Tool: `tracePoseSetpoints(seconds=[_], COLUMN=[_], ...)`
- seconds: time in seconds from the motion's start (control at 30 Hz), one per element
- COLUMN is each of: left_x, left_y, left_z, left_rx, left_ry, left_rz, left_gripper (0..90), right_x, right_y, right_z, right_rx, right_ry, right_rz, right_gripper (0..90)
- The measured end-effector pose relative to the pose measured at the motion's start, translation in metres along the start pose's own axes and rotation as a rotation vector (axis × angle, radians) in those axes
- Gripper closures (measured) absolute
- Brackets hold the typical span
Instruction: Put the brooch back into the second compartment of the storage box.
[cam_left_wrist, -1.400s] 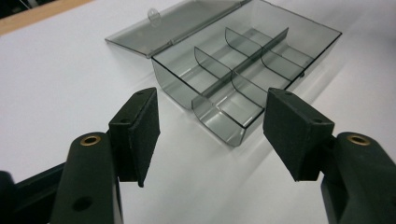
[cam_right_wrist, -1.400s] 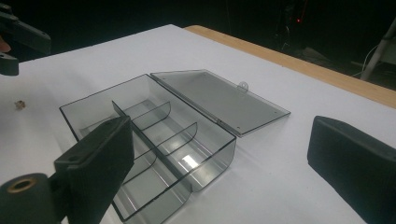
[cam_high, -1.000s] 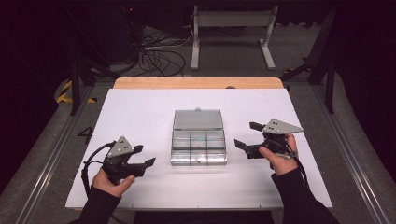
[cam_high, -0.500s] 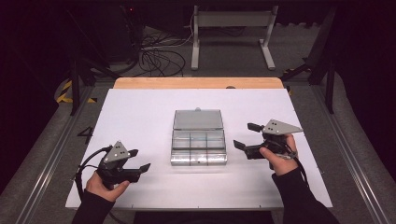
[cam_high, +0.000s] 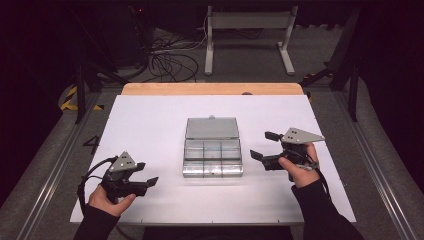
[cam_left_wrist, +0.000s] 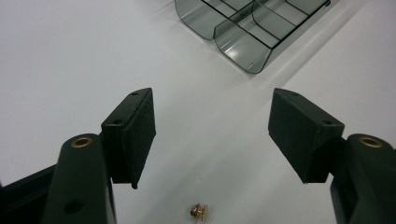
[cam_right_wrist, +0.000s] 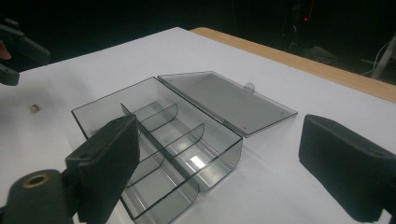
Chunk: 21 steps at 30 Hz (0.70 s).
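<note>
Brass stud (cam_left_wrist: 199, 212): lies on the worktop (cam_high: 150, 125) just before the left claw (cam_left_wrist: 212, 135), between its wide-open, empty jaws. Right claw (cam_right_wrist: 233, 186): likewise open and empty, farther off beside the open box (cam_right_wrist: 187, 135).

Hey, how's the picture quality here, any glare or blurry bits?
High view: evenly lit white table, dark surroundings. Left gripper view: small brass stud slightly soft. Right gripper view: bright glint inside the clear smoky plastic compartment box; near black claw pads blurred.
</note>
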<state>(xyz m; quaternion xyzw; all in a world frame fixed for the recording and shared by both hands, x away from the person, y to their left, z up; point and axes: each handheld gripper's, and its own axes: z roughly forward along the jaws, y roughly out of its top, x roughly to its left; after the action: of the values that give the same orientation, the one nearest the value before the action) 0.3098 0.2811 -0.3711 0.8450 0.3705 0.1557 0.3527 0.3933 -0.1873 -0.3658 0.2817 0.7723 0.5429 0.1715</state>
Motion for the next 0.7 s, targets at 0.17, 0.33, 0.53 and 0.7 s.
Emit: tracePoseSetpoints(seconds=[0.17,0.33,0.53,0.7], left_x=[0.0,0.0,0.004,0.005], left_y=[-0.003,-0.006,-0.01,-0.014], left_z=[-0.001,0.002,0.005,0.007], left_rx=[0.027,0.074,0.137,0.182], left_ry=[0.009,0.012,-0.004,-0.009], left_rz=[0.034,0.027,0.018,0.019], left_gripper=[33.1,34.0,36.6,38.6], right_x=[0.0,0.001,0.001,0.001], right_y=[0.0,0.0,0.0,0.0], right_z=[0.001,0.002,0.002,0.002], right_rx=[0.003,0.006,0.008,0.008], right_ry=[0.004,0.008,0.012,0.014], right_rz=[-0.002,-0.001,0.001,0.002], right_gripper=[13.0,13.0,13.0,13.0])
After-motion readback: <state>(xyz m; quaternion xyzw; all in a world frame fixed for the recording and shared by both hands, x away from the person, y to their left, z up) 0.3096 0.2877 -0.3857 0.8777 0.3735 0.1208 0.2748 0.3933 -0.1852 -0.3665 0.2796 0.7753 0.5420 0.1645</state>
